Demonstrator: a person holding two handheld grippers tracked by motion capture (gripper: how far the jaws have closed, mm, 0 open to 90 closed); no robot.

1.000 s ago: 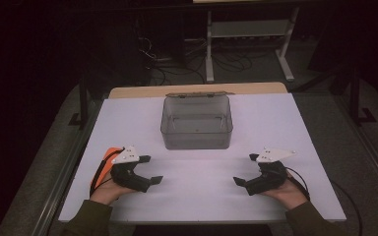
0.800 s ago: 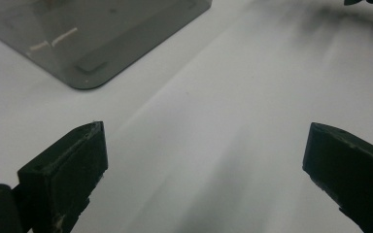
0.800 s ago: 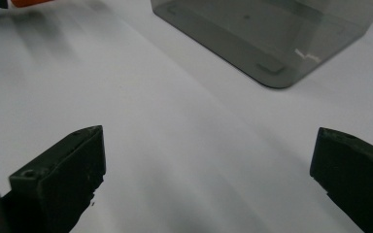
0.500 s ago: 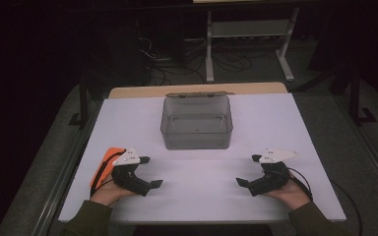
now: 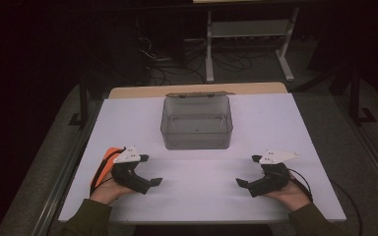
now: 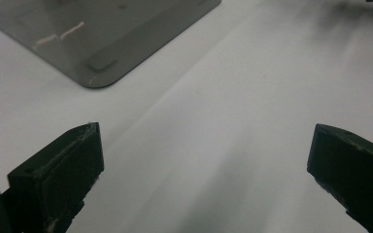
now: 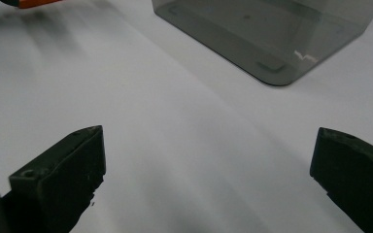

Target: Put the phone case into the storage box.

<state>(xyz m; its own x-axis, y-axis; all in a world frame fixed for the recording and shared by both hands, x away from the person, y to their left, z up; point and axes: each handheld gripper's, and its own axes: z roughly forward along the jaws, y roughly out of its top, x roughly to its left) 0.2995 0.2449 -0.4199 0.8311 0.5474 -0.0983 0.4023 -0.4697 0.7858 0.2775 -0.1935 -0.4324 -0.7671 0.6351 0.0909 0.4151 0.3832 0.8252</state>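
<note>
- Smoky clear plastic box (image 5: 197, 123), open, at middle of white table (image 5: 275, 113), toward far edge.
- Left gripper (image 5: 150, 174) and right gripper (image 5: 243, 176): jaws spread wide, empty, low over near table part.
- Dark room behind; metal stand (image 5: 248, 37), cables on floor.

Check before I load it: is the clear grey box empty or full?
Empty: the clear grey box stands upright and uncovered, and its bare floor shows through in the high view.
</note>
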